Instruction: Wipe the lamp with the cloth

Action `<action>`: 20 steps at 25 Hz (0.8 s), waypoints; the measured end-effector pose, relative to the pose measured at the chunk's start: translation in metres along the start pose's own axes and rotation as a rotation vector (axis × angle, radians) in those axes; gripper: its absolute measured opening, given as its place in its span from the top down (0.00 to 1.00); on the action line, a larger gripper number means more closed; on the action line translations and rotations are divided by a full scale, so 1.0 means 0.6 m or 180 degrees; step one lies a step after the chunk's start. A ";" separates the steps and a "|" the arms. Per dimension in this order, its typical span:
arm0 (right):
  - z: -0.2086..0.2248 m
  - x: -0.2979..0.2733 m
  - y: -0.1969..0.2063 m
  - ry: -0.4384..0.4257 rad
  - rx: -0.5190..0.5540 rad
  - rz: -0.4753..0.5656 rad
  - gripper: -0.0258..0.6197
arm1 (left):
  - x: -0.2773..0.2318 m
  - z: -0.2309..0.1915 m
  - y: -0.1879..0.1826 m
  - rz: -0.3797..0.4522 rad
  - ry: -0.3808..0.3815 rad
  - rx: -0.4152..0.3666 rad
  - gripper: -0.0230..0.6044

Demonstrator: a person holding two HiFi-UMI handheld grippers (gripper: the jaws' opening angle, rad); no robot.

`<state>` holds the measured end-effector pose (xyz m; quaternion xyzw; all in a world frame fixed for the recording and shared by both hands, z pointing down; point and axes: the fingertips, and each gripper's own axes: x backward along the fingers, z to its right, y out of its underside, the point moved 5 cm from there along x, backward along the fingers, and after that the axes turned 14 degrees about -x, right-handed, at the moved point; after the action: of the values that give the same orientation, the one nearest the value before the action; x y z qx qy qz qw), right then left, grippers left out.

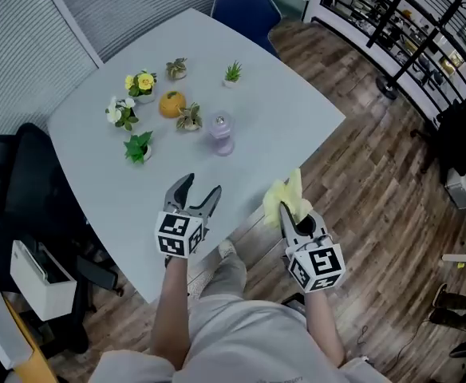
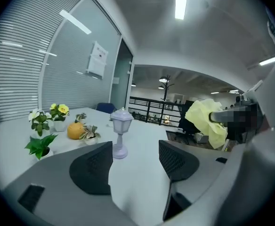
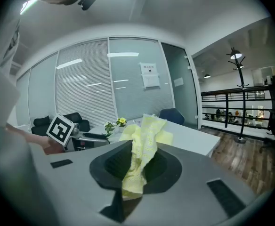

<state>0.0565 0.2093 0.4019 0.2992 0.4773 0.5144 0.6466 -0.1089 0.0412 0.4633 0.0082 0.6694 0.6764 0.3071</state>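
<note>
One cloth (image 3: 143, 134) between fingers (image 3: 110, 167) of right gripper (image 3: 136, 164)

On table (image 1: 281, 110): lamp (image 1: 220, 133) mid-table, plants (image 1: 141, 84) and pumpkin (image 1: 171, 103) just left and behind. Beyond far edge: chair (image 1: 246, 10). Near edge: left gripper (image 1: 201, 184) over table; to its right, off the edge, right gripper (image 1: 295, 214), cloth (image 1: 285, 195) in it.

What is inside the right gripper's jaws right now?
The yellow cloth, pinched by the right gripper; it bunches above the shut jaws and hangs below them. The part clamped between the jaws is covered.
</note>
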 end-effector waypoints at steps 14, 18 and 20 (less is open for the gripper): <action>0.054 -0.207 -0.063 -0.0185 -0.0109 -0.0204 0.88 | -0.188 -0.093 0.087 -0.0691 0.0354 -0.0151 0.49; 0.059 -0.251 -0.091 -0.0388 -0.0085 -0.0226 0.88 | -0.226 -0.098 0.094 -0.0803 0.0421 -0.0232 0.48; 0.063 -0.277 -0.102 -0.0500 -0.0075 -0.0262 0.88 | -0.246 -0.101 0.097 -0.0877 0.0464 -0.0302 0.48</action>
<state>0.1120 0.0373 0.4131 0.3111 0.4311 0.4679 0.7061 -0.0380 -0.0713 0.5692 -0.1473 0.6520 0.6575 0.3476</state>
